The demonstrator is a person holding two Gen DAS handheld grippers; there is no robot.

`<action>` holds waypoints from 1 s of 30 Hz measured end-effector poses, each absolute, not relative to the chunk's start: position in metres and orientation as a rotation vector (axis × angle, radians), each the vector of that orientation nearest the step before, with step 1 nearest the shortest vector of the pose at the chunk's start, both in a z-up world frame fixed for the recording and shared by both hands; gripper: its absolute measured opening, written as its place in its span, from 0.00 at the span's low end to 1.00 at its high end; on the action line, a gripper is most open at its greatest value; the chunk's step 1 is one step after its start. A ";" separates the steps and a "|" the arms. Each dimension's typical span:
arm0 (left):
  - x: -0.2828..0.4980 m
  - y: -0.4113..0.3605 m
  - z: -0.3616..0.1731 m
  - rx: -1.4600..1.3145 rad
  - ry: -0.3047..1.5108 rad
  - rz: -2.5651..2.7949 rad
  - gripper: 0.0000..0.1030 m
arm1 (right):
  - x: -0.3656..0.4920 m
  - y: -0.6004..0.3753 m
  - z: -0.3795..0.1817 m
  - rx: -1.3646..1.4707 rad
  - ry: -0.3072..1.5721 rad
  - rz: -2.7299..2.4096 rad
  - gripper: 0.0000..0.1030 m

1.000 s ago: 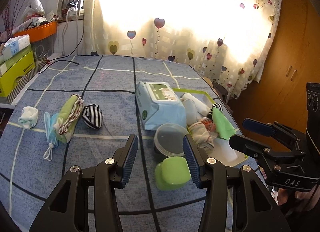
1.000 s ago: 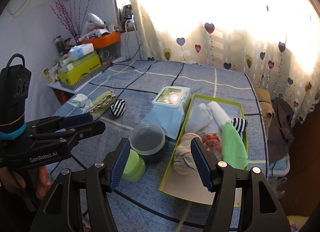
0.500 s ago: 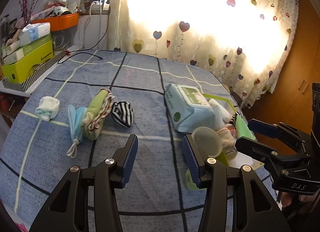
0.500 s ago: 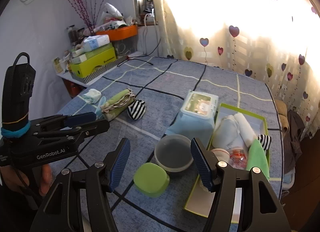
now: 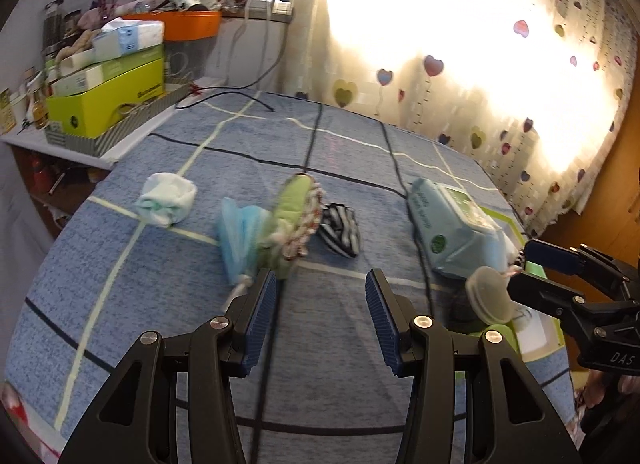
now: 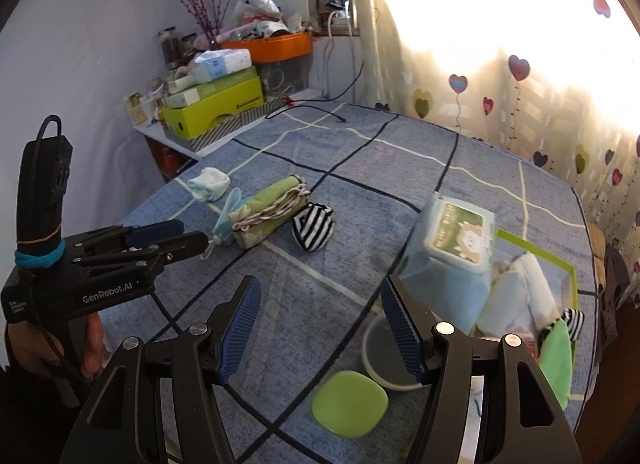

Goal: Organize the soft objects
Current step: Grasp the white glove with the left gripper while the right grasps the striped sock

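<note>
Four soft things lie loose on the blue cloth: a striped sock [image 5: 340, 230], a green pouch [image 5: 292, 220], a blue mask [image 5: 240, 236] and a pale sock [image 5: 166, 200]. Both grippers, left [image 5: 320, 312] and right [image 6: 320, 324], gape empty. Best to centre the left over the striped sock, then carry it to the green tray [image 6: 568, 272].

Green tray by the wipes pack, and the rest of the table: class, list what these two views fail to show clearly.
- Green tray: in the left wrist view the wipes pack hides most of it; in the right wrist view the right gripper covers its near end.
- Face mask and green pouch: motion-blurred in the left wrist view.
- Clear tub: contents unreadable.
</note>
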State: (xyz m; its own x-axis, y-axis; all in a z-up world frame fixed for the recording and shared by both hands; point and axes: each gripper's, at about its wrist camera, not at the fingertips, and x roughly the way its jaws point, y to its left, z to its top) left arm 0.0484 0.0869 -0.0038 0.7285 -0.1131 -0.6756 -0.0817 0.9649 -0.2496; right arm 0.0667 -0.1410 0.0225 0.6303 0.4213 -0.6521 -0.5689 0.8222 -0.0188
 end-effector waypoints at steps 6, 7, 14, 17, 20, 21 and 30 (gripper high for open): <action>0.053 0.127 -0.010 -0.295 0.747 0.072 0.47 | 0.093 -0.113 0.017 -0.261 0.734 0.601 0.61; 0.055 0.132 -0.011 -0.297 0.743 0.084 0.47 | 0.099 -0.108 0.015 -0.263 0.745 0.602 0.61; 0.077 0.173 -0.023 -0.296 0.746 0.157 0.47 | 0.140 -0.084 0.004 -0.261 0.826 0.593 0.61; 0.090 0.185 -0.027 -0.274 0.752 0.183 0.47 | 0.160 -0.073 -0.006 -0.261 0.878 0.590 0.61; 0.106 0.197 -0.030 -0.253 0.754 0.189 0.47 | 0.175 -0.062 -0.016 -0.264 0.923 0.585 0.61; 0.110 0.199 -0.031 -0.251 0.757 0.191 0.47 | 0.180 -0.059 -0.019 -0.266 0.936 0.585 0.61; 0.153 0.218 -0.055 -0.245 0.830 0.207 0.47 | 0.218 -0.035 -0.039 -0.289 1.030 0.566 0.61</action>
State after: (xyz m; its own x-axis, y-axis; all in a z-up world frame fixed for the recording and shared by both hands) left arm 0.1528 0.2181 -0.0549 0.6577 0.0858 -0.7484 -0.2759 0.9519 -0.1333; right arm 0.2176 -0.0355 -0.0387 0.3899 0.3059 -0.8686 -0.5688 0.8218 0.0340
